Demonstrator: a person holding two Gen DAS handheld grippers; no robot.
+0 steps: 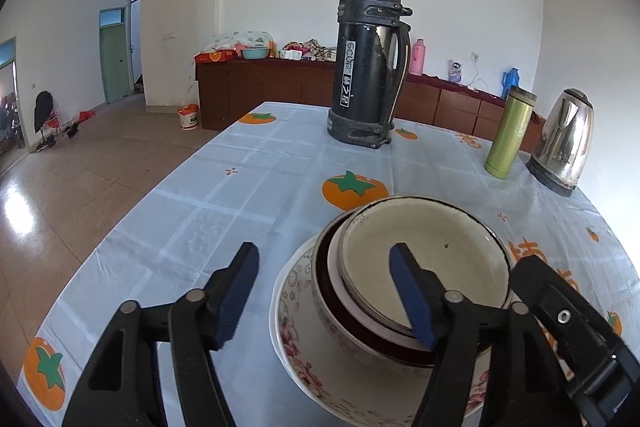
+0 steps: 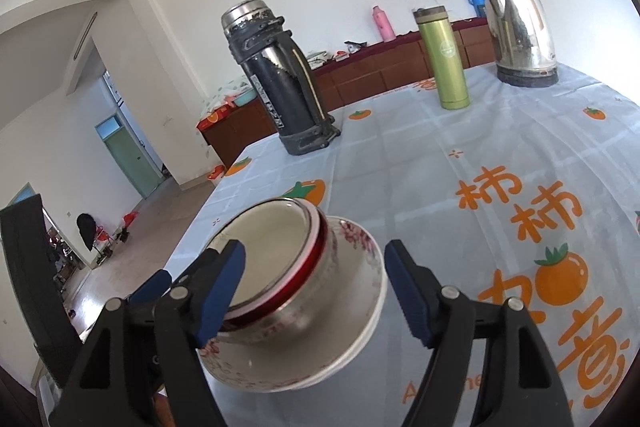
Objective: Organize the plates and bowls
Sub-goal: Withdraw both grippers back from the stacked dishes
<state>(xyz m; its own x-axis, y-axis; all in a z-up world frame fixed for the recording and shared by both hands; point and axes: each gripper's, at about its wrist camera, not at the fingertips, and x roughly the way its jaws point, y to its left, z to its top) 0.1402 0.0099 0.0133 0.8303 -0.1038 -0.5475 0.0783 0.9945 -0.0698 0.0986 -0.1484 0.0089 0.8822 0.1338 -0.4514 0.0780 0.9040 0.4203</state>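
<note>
Left wrist view: the left gripper [image 1: 324, 271] hangs over a table [image 1: 248, 187] covered in a pale cloth printed with orange persimmons. Its blue-padded jaws stand wide open, holding nothing. Near the table's front edge sits a stack of dishes: a cream metal-rimmed bowl [image 1: 424, 259] nested in a red-rimmed bowl [image 1: 340, 311], both resting in a flowered plate [image 1: 296, 339]. One blue pad [image 1: 412, 299] shows in front of the top bowl; whether it touches cannot be told. Further back stand a tall black flask [image 1: 366, 63], a green bottle [image 1: 508, 133] and a steel kettle [image 1: 564, 143].

Right wrist view: the right gripper [image 2: 316, 287] is also open and empty. The same stack lies between and just beyond its pads, the plate [image 2: 360, 323] lowest. The left gripper's blue fingertip [image 2: 154, 283] appears beside the stack. The flask [image 2: 276, 79], bottle [image 2: 444, 59] and kettle [image 2: 520, 31] stand well behind.
</note>
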